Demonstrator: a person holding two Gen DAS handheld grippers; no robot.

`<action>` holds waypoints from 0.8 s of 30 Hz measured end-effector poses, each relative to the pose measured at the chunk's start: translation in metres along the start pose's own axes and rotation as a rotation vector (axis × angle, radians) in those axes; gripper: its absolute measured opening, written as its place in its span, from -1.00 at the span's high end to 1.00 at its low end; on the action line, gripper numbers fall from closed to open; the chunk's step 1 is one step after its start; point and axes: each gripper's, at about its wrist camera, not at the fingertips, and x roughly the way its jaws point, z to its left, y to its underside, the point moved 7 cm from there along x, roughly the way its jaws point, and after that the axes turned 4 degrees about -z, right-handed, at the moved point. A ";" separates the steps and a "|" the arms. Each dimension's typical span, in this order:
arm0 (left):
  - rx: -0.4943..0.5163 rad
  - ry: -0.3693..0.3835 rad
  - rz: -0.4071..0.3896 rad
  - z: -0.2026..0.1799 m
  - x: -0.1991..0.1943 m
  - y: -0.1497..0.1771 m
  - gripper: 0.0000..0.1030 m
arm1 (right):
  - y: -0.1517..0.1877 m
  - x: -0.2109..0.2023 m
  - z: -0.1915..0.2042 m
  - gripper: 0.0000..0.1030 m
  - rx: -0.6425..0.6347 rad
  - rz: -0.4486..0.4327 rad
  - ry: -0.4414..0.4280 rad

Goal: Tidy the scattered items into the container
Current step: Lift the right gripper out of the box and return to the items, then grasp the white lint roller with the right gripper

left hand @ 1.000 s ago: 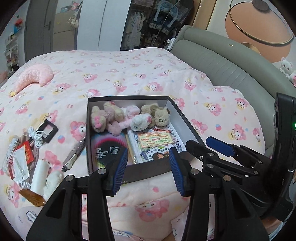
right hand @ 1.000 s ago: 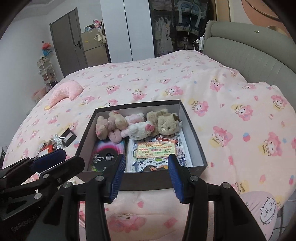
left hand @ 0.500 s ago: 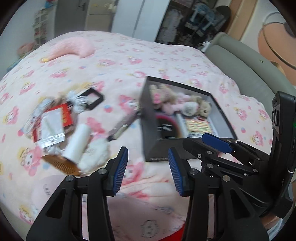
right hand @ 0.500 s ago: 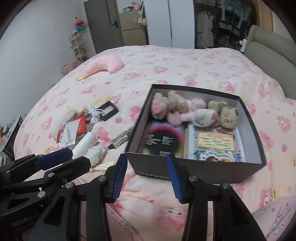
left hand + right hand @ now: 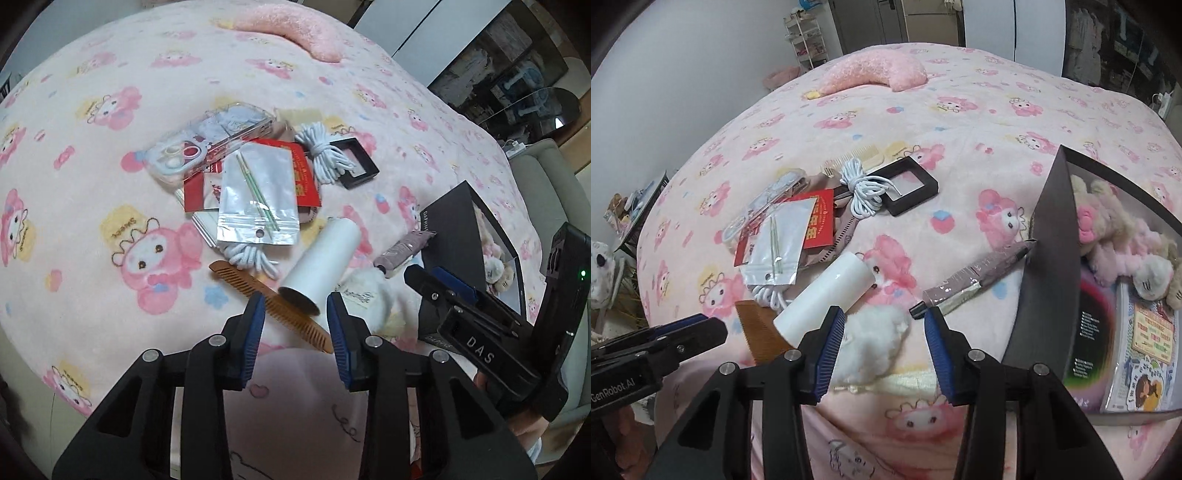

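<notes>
The left gripper (image 5: 296,317) is hovering over the bed (image 5: 110,110), its fingers (image 5: 255,325) closing with nothing pressed between them, the white cylinder (image 5: 325,258) and the comb (image 5: 273,306) lying just beyond at twelve o'clock. The right gripper (image 5: 884,332) is holding its fingers (image 5: 831,332) apart above the white fluffy item (image 5: 875,336). The dark box (image 5: 1049,266) is sitting at three o'clock.
</notes>
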 end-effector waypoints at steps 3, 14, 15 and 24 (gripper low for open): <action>-0.012 0.068 0.101 0.006 0.020 -0.003 0.41 | -0.010 0.021 0.004 0.19 -0.013 0.018 -0.003; 0.054 0.158 0.318 -0.016 0.066 -0.003 0.42 | -0.040 0.079 0.014 0.19 -0.015 0.054 -0.049; 0.057 0.146 0.316 -0.015 0.068 -0.003 0.44 | -0.039 0.084 0.014 0.19 -0.014 0.070 -0.049; -0.052 0.212 0.258 -0.005 0.070 -0.017 0.69 | -0.022 0.081 0.031 0.29 0.018 0.146 -0.207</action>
